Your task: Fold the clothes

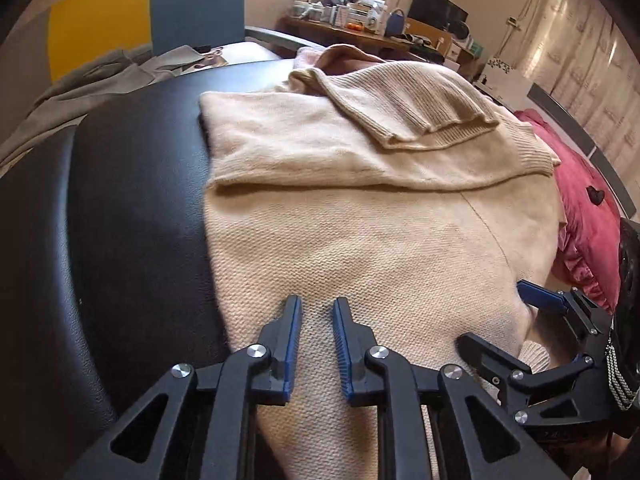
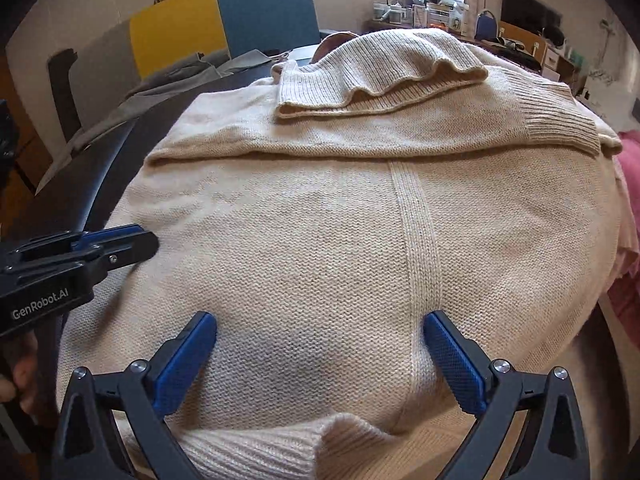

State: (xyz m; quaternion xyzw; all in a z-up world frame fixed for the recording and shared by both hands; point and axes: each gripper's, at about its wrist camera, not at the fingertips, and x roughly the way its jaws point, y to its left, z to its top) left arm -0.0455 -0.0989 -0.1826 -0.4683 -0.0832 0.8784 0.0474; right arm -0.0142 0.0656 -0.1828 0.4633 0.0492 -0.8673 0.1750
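A cream knit sweater [image 1: 360,220] lies spread on a black padded surface [image 1: 132,200], its top part folded down toward me and a ribbed sleeve [image 1: 400,92] laid across it. My left gripper [image 1: 316,300] rests over the sweater's near left part, jaws almost together with a narrow gap and no cloth pinched. In the right wrist view the sweater [image 2: 300,220] fills the frame, and a ribbed cuff [image 2: 260,448] lies below the right gripper [image 2: 320,316]. That gripper stands wide open just above the knit. The left gripper [image 2: 146,240] shows at the left edge; the right gripper [image 1: 492,314] appears at lower right.
A pink garment [image 1: 584,208] lies to the right of the sweater and a grey one [image 1: 100,76] at the far left. Behind stand a blue and yellow chair back [image 1: 196,4] and a cluttered desk [image 1: 360,20]. A hand [image 2: 20,372] holds the left gripper.
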